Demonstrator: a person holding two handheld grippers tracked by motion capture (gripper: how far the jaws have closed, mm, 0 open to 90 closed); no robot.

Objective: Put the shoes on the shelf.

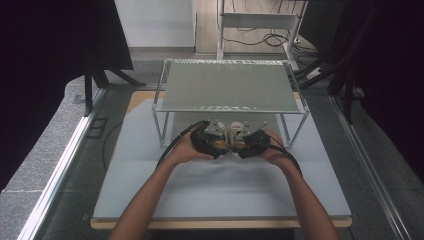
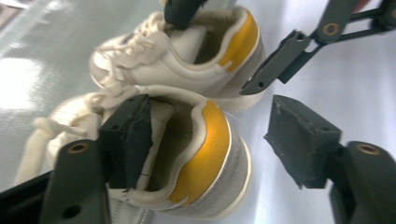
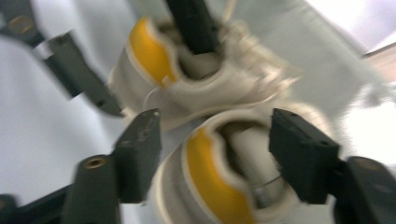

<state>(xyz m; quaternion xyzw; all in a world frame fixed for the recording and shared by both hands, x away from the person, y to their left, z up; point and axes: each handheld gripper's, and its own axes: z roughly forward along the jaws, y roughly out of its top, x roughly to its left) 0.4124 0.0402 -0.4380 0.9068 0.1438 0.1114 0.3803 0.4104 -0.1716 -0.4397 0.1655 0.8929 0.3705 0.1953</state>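
Observation:
Two small white sneakers with yellow heel tabs (image 1: pixel 232 134) sit side by side on the white table, just in front of the wire shelf. My left gripper (image 2: pixel 212 135) straddles the heel of the nearer sneaker (image 2: pixel 205 158): one jaw is inside the shoe's opening, the other stands clear behind the heel. It is open. My right gripper (image 3: pixel 217 149) straddles the other sneaker (image 3: pixel 205 182) the same way, with a gap at the heel, also open. Each gripper view shows the other gripper's jaws at the neighbouring shoe (image 2: pixel 187 51).
A metal wire shelf (image 1: pixel 230 85) on thin legs stands over the back half of the table (image 1: pixel 220 195); the shoes' toes point under it. Cables trail from both grippers toward the person. Dark curtains and a floor rail flank the table.

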